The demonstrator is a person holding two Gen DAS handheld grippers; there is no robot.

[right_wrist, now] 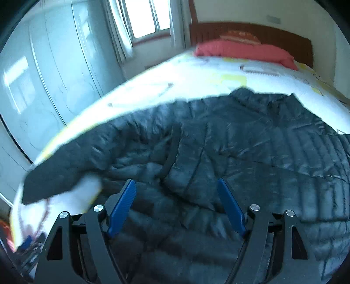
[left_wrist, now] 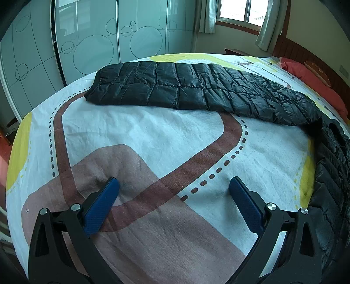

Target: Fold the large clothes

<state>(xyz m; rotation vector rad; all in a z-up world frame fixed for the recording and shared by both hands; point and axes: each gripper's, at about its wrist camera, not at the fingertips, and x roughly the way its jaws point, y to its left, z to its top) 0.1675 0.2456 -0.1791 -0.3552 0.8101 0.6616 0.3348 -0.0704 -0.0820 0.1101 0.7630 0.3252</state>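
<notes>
A large black quilted down jacket (left_wrist: 196, 89) lies on the bed; one sleeve stretches flat across the far side, and the body runs down the right edge. My left gripper (left_wrist: 174, 185) is open and empty, low over the bare bedsheet (left_wrist: 153, 135), well short of the sleeve. In the right wrist view the jacket body (right_wrist: 240, 142) fills the middle, with the sleeve (right_wrist: 65, 166) reaching left. My right gripper (right_wrist: 176, 187) is open just above the jacket body, holding nothing. That view is motion-blurred.
The bed has a white sheet with brown road and yellow patches. Red pillows (right_wrist: 245, 51) lie by the wooden headboard (right_wrist: 251, 30). A glass sliding wardrobe (left_wrist: 91, 39) stands beyond the far bed edge, and a curtained window (left_wrist: 238, 11) is at the back.
</notes>
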